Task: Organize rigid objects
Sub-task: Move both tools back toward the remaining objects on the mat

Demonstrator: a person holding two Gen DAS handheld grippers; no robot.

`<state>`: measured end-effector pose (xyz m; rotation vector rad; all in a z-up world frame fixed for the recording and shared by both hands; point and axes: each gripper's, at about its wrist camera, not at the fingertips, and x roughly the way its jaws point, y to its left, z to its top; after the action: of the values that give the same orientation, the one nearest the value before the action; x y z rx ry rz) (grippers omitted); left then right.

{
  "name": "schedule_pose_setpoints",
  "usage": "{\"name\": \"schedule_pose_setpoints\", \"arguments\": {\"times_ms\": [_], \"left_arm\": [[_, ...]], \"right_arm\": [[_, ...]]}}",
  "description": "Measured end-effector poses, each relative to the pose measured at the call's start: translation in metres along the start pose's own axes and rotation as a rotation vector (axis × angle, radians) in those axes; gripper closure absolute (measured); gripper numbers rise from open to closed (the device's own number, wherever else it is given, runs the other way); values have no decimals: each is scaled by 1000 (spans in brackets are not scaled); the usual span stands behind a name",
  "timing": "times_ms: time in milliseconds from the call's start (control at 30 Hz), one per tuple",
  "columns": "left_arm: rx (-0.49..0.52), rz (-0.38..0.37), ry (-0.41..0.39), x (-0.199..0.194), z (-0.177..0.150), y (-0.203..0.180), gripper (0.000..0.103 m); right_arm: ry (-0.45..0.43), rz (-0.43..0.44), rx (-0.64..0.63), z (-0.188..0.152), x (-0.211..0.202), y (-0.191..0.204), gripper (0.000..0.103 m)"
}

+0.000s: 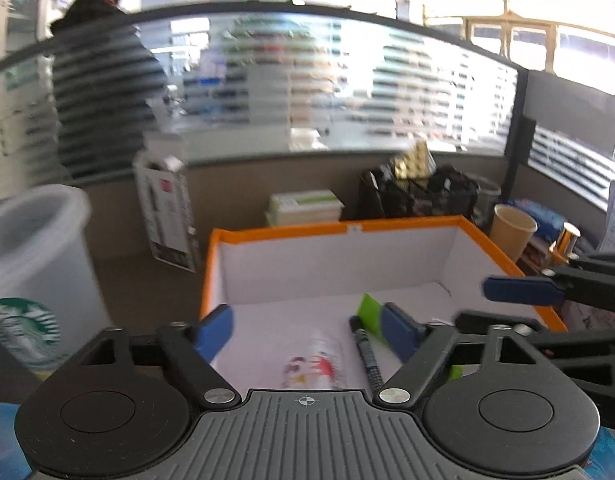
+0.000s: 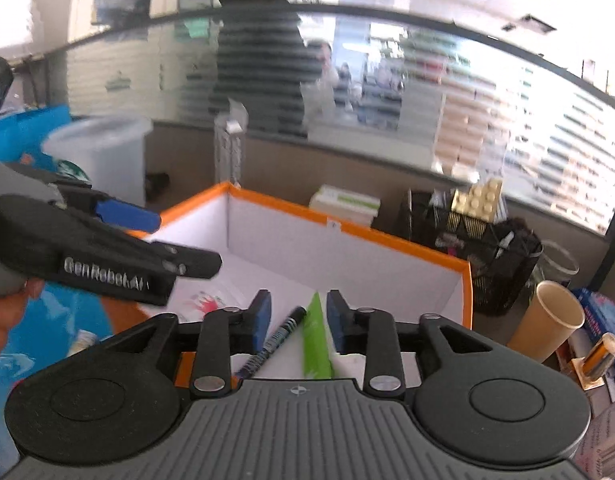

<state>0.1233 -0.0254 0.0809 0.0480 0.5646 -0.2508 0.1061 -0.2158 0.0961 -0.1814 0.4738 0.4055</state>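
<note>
An orange-rimmed white box (image 1: 335, 227) stands in front of both grippers and also shows in the right wrist view (image 2: 387, 242). Inside lie a black pen (image 1: 366, 354), a green flat piece (image 1: 369, 312) and a clear packet with a colourful print (image 1: 313, 366). The pen (image 2: 277, 336), green piece (image 2: 316, 340) and packet (image 2: 205, 302) show in the right wrist view too. My left gripper (image 1: 307, 330) is open and empty above the box floor. My right gripper (image 2: 298, 318) is open above the pen and green piece, holding nothing.
A white Starbucks tub (image 1: 31, 276) stands left of the box. A paper cup (image 2: 547, 320), a black mesh organiser (image 2: 491, 248), a stack of books (image 1: 305, 206) and a small gold cylinder (image 2: 601, 354) crowd the right and back. A glass partition runs behind the desk.
</note>
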Motion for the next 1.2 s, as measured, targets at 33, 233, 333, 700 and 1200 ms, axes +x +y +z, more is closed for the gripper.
{"name": "schedule_pose_setpoints", "arguments": {"times_ms": [33,233,333,700,1200], "left_arm": [[-1,9,-12,-6,-1,3,14],[30,64,-40,-39,-31,18,3],[16,92,-2,-42,-53,29,3],[-43,98,137,-41,-116,51,3],[11,63,229,-41,-155,38,3]], "right_arm": [[-12,8,2,-2,-7,2,69],[-100,26,-5,-28,-53,9,23],[-100,-15,-22,-49,-67,9,16],[101,-2,42,-120,-54,-9,15],[219,48,-5,-140,-26,-8,17]]}}
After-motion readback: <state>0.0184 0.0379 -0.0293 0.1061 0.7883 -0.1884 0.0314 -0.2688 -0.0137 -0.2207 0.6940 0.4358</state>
